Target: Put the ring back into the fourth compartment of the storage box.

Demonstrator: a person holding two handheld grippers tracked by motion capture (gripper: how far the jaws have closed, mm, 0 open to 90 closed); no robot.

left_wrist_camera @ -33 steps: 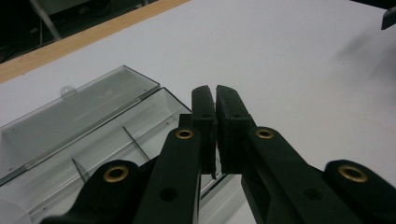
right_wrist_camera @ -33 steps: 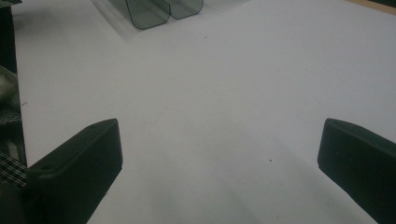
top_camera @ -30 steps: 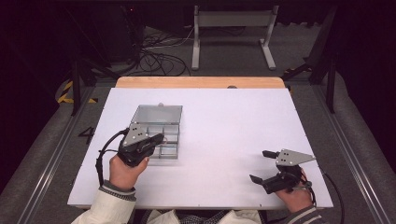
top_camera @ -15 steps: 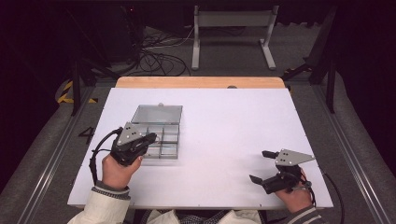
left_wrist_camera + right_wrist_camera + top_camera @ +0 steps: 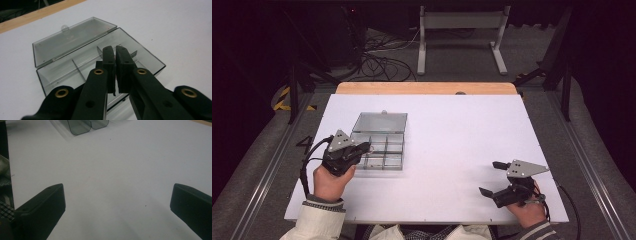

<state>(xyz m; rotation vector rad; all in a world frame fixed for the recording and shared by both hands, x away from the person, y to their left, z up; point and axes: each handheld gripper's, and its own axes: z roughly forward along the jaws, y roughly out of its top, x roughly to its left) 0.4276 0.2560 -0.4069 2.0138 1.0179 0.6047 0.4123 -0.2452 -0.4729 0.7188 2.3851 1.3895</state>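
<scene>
A clear plastic compartment box [image 5: 384, 131] lies on the left half of the white table, its lid folded back flat behind it. The dividers show inside, and I see nothing in the compartments. My left gripper [image 5: 367, 148] hangs at the box's near left corner, pointing across it. In the left gripper view the box [image 5: 75, 41] lies just beyond my left gripper [image 5: 115, 50], whose jaws are shut with nothing between them. My right gripper [image 5: 490, 177] rests near the table's front right, jaws wide open. In the right gripper view my right gripper [image 5: 117, 192] faces bare table, with the box [image 5: 80, 126] far off.
The white table top [image 5: 462, 130] has a wooden strip [image 5: 427, 88] along its far edge. Beyond it are a metal stand [image 5: 462, 30] and loose cables [image 5: 382, 60] on the floor. Rails run along both sides of the table.
My left hand has drawn its shut gripper leftward, from over the box's front compartments to its near left corner. The right hand has stayed put.
</scene>
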